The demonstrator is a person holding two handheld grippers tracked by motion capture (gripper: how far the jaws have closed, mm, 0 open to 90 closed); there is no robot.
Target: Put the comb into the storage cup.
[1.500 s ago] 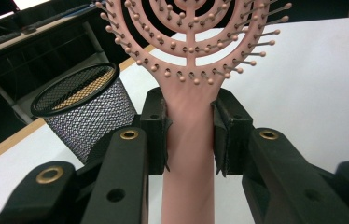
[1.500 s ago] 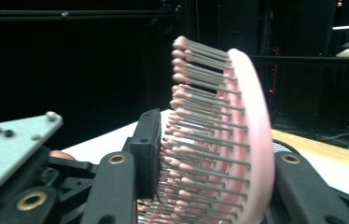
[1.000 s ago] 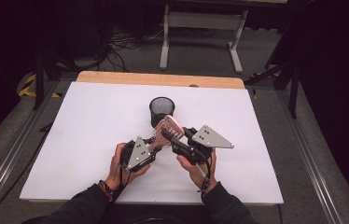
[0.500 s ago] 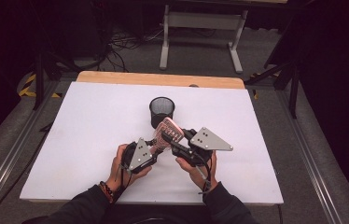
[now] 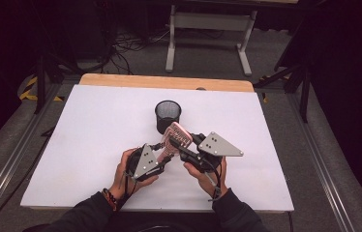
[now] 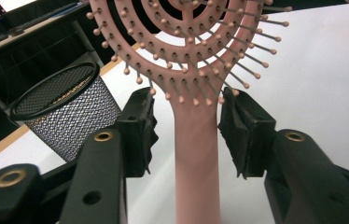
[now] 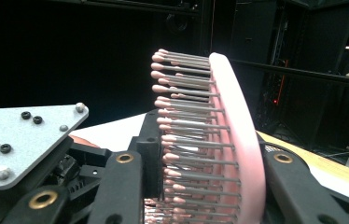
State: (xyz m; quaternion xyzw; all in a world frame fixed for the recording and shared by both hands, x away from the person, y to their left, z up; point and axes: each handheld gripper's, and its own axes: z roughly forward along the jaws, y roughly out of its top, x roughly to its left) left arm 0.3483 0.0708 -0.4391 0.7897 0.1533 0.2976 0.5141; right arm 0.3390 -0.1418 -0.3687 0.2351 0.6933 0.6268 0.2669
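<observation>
We see a pink plastic hairbrush (image 5: 175, 140) held above the white worktop (image 5: 87, 130) — a vented paddle of concentric rings set with ball-tipped bristles. The right tongs (image 5: 185, 147) are clamped on the brush head, one pad against the bristles and one behind the smooth back. The left tongs (image 5: 162, 157) have just been opening; the slim handle stands between the pads, untouched. A round black mesh cup (image 5: 168, 115) stands at twelve o'clock, just beyond.

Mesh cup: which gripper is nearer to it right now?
Right. The right gripper, shut on the pink hairbrush, sits just below the mesh cup. The left gripper, jaws just opened off the handle, sits lower and further left.
</observation>
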